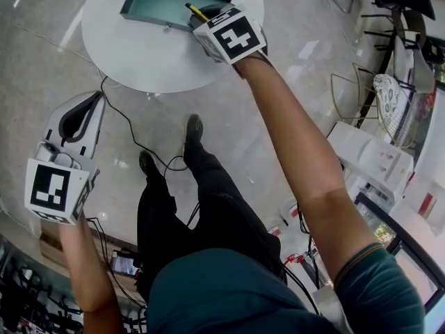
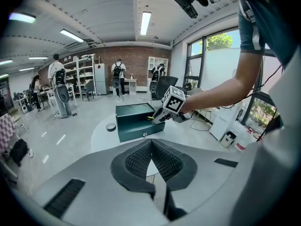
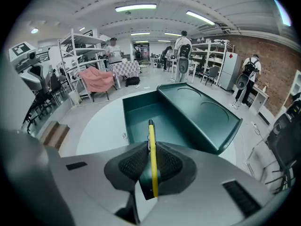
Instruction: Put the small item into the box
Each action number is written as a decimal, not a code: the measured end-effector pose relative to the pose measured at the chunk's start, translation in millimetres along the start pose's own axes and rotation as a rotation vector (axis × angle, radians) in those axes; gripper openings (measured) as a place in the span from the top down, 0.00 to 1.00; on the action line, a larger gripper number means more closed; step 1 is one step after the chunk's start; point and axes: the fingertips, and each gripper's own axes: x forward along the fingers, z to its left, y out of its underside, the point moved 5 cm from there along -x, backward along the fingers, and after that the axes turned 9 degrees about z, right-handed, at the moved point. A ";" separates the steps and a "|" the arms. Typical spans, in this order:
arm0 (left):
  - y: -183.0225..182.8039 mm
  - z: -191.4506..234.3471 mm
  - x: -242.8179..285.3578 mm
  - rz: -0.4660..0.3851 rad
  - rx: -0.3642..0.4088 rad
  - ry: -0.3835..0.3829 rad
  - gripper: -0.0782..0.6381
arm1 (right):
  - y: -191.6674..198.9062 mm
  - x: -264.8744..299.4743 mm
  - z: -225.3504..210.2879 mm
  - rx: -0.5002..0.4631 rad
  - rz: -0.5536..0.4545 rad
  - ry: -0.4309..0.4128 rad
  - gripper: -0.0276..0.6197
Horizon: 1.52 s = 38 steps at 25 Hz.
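- Right gripper [image 3: 151, 163]: jaws clamped on the slim yellow stick-shaped item [image 3: 151, 145]. Its tip reaches over the near edge of the open dark-green box [image 3: 141, 119] on the round white table [image 1: 139, 58].
- Advance until the whole item lies above the box floor, lower it, then part the jaws. Release at the rim risks a fall outside.
- Left gripper [image 2: 151, 160]: jaws together on nothing, well apart from the table. Hold it clear.

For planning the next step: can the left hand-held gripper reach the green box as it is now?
Probably not: the left hand-held gripper hangs shut over the floor, short of the table that bears the green box.
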 end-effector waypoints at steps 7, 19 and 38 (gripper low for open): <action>6.0 4.9 -6.1 -0.002 -0.010 0.004 0.87 | 0.8 7.5 3.4 0.015 0.014 -0.002 0.86; 4.9 2.5 -27.6 -0.011 0.006 -0.019 0.87 | -5.6 -4.9 7.3 0.025 -0.003 0.027 0.86; -23.5 -8.0 -119.8 -0.104 0.042 -0.033 0.87 | -44.5 -159.4 32.1 0.063 -0.138 0.136 0.86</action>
